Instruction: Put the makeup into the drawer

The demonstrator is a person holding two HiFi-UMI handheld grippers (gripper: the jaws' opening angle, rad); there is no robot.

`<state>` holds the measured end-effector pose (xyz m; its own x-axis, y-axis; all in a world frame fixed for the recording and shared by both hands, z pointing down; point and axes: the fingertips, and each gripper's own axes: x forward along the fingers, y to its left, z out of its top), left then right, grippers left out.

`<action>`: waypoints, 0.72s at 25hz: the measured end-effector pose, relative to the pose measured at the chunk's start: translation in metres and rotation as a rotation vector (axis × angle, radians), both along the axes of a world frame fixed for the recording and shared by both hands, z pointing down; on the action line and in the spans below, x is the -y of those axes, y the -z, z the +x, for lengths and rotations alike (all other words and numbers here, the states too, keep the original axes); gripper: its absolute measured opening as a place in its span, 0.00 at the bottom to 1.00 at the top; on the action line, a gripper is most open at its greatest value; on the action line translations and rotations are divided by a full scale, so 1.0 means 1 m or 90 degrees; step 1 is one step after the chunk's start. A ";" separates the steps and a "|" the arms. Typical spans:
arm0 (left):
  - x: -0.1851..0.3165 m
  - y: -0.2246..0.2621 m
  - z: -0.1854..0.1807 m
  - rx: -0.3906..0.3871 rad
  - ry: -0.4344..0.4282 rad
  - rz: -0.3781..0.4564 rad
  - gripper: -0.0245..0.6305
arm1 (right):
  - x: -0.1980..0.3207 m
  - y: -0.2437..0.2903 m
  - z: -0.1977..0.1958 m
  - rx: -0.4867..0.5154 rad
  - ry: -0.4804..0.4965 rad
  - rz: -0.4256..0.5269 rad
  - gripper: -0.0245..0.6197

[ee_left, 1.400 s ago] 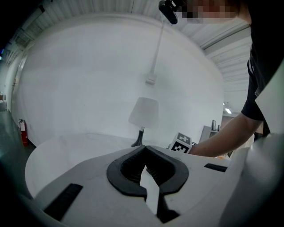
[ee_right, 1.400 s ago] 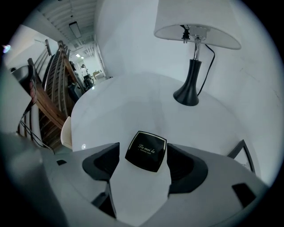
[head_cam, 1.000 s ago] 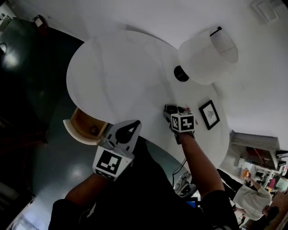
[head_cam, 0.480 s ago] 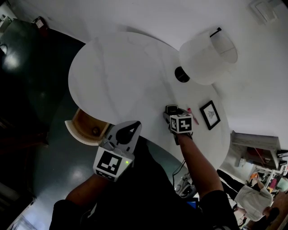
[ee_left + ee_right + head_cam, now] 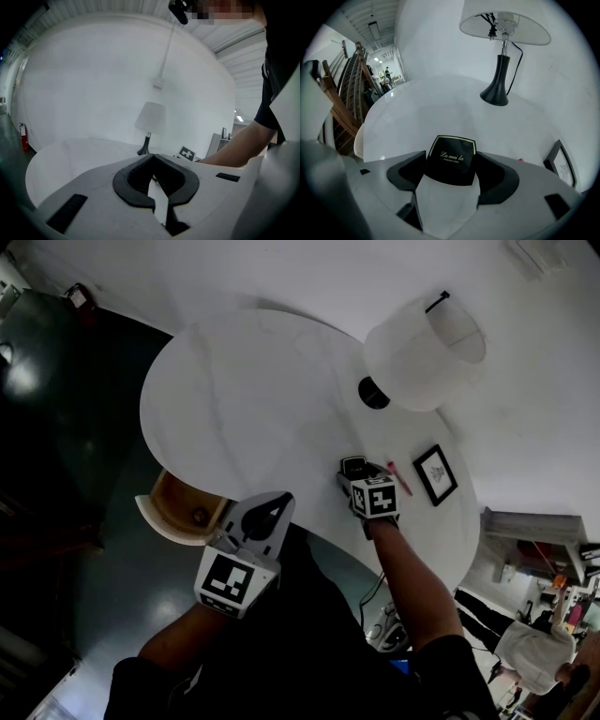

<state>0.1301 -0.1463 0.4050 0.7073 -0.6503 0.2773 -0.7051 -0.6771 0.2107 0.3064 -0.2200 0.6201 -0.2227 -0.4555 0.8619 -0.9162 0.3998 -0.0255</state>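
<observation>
right gripper [image 5: 354,468]: clamped on black compact [image 5: 451,159] | lid: "La mei la POWDER CAKE" | place: by surface [image 5: 234,390] near edge | left gripper [image 5: 152,164]: jaws together, nothing between, beside open drawer [image 5: 173,507] at near-left edge

We see a white round table [image 5: 244,399]; on it a lamp [image 5: 417,352] with white shade stands, a small black picture frame [image 5: 437,474] near it

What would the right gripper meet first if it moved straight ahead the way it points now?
Probably only bare table top. The right gripper, shut on the powder compact, aims just left of the lamp base; depth is unclear.
</observation>
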 end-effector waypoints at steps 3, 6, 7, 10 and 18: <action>-0.001 0.003 -0.002 0.004 -0.002 0.007 0.05 | -0.004 0.001 -0.001 -0.002 0.012 -0.012 0.48; -0.002 0.006 -0.003 0.004 -0.002 0.008 0.05 | -0.008 0.005 -0.003 0.004 0.016 -0.011 0.48; -0.002 0.008 -0.004 0.002 -0.001 0.009 0.05 | -0.008 0.007 -0.004 0.007 0.016 -0.009 0.48; -0.004 0.012 -0.005 -0.003 0.003 0.014 0.05 | -0.011 0.014 -0.006 0.004 0.023 0.000 0.48; -0.020 0.014 -0.007 -0.003 -0.012 0.020 0.05 | -0.038 0.007 0.000 0.017 0.010 -0.033 0.48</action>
